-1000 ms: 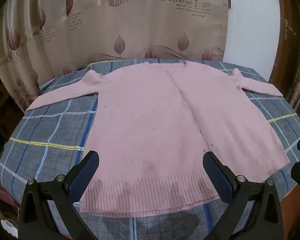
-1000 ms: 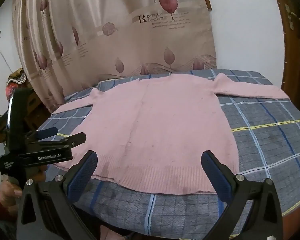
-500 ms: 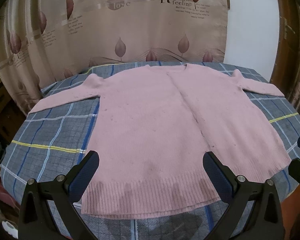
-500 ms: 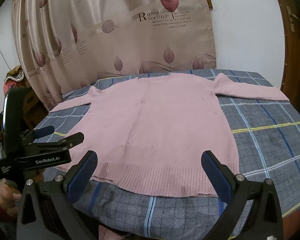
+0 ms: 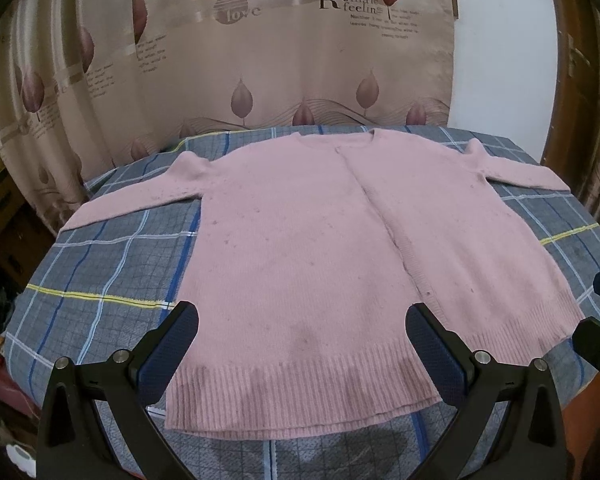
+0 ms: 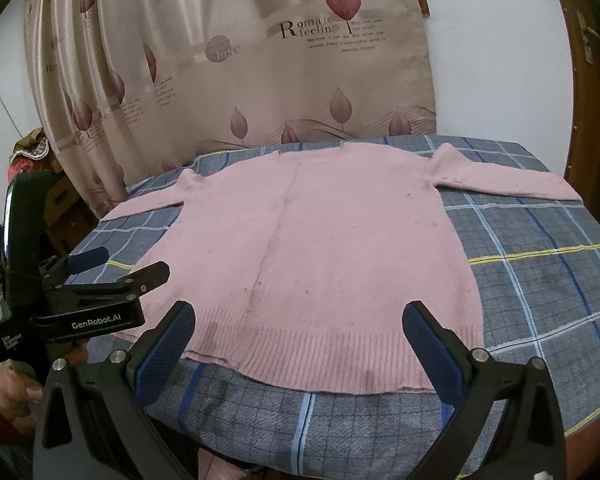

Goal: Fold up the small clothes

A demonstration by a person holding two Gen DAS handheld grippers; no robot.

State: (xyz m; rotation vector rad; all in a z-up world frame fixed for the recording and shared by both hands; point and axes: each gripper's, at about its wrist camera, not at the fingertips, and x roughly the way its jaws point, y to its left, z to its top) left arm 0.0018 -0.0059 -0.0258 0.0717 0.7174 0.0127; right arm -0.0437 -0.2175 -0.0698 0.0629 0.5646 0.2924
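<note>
Your left gripper [image 5: 302,354] hangs with its jaws wide apart just above the near hem, holding nothing; the right wrist view shows it from the side, at the table's left edge. Your right gripper [image 6: 298,354] is likewise spread wide and empty, poised over the hem further along.

Moving left to right across the checked tablecloth [image 5: 100,264]: the left sleeve [image 5: 140,196] lies stretched outward, then the body of the pink cardigan [image 5: 300,240] lies flat, front up, its closed placket running from neckline to hem, and the right sleeve [image 6: 508,180] reaches toward the table's far right side. A leaf-print curtain [image 6: 260,80] hangs behind.

By my reading, you have the garment spread and smoothed, but no fold is made. Sleeves, sides and the final halving all remain ahead of you.
</note>
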